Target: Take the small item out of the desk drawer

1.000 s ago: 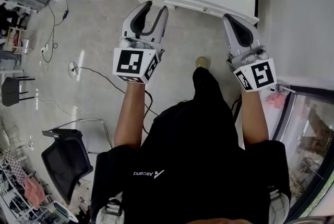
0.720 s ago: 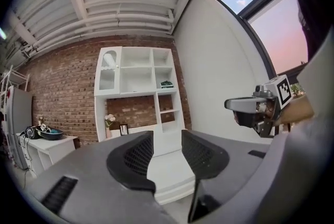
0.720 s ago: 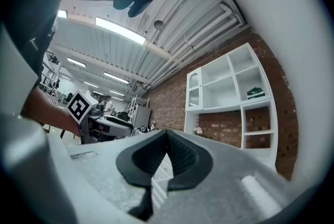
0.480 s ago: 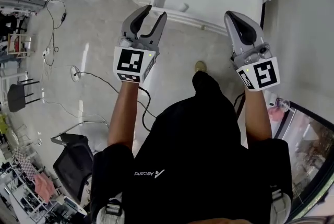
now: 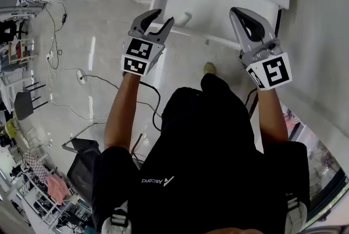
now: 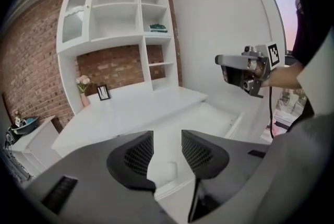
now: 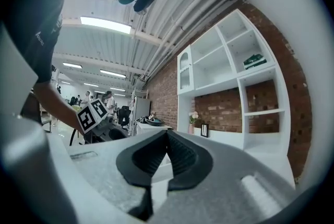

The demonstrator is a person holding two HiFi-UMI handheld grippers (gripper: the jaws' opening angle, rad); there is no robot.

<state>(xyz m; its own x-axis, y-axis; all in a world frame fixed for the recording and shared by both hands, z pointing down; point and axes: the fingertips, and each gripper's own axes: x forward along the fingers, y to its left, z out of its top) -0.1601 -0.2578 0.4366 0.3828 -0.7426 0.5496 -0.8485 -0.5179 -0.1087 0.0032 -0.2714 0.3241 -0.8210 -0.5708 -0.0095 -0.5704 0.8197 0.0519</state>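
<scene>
Small item [image 5: 186,19]: we are seeing a small pale thing lying inside the open desk drawer [image 5: 212,9], toward its left part. It is too faint for us to tell its shape.
Same item, left gripper view: it is showing beyond the gap between the jaws, not touched by them.
Left gripper [image 5: 162,17]: we are holding it out on a stretched forearm near the drawer's front left corner. Its jaws are standing apart with nothing between them.
Right gripper [image 5: 236,11]: we are holding it raised by the drawer's right end, with its jaws pressed together and gripping nothing.
Desk [image 6: 135,108]: white, and standing under white shelves [image 6: 130,14].
</scene>
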